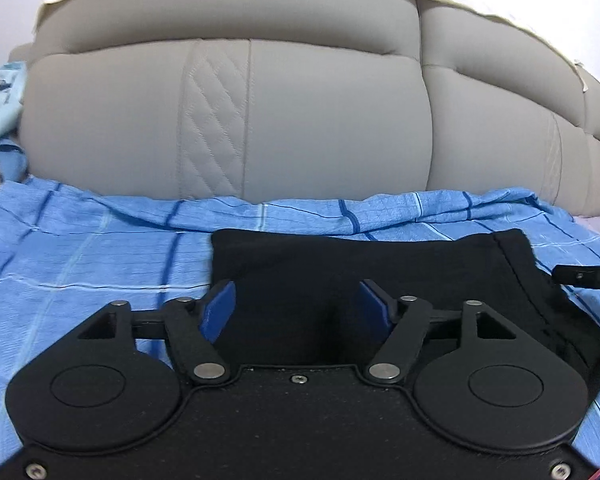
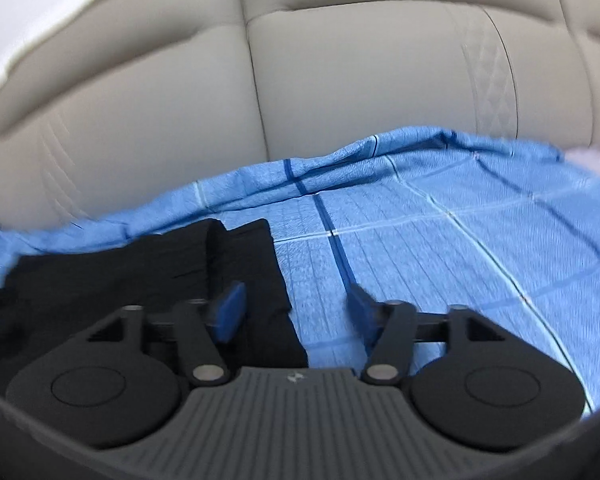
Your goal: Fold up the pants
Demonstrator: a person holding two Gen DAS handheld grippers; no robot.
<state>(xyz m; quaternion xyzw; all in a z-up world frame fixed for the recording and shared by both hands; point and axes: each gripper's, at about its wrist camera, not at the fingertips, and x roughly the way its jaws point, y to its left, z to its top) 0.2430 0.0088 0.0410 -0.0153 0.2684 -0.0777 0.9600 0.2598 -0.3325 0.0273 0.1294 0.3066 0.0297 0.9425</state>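
Observation:
Black pants (image 1: 340, 264) lie folded flat on a blue checked sheet (image 1: 80, 248). My left gripper (image 1: 298, 304) hovers over their near part, jaws wide apart, blue pads (image 1: 220, 312) clear of the cloth. In the right wrist view the pants (image 2: 140, 264) lie at the left, their right edge running down between the fingers. My right gripper (image 2: 296, 312) is open above that edge, nothing pinched; its left pad (image 2: 230, 312) is over the black cloth, the right one over the sheet (image 2: 440, 260). The right gripper's tip (image 1: 584, 276) shows at the right edge of the left wrist view.
A padded beige headboard (image 1: 260, 112) rises just behind the sheet and fills the upper half of both views. A light blue bundle (image 1: 0, 100) sits at the far left. The sheet stretches out to the right of the pants.

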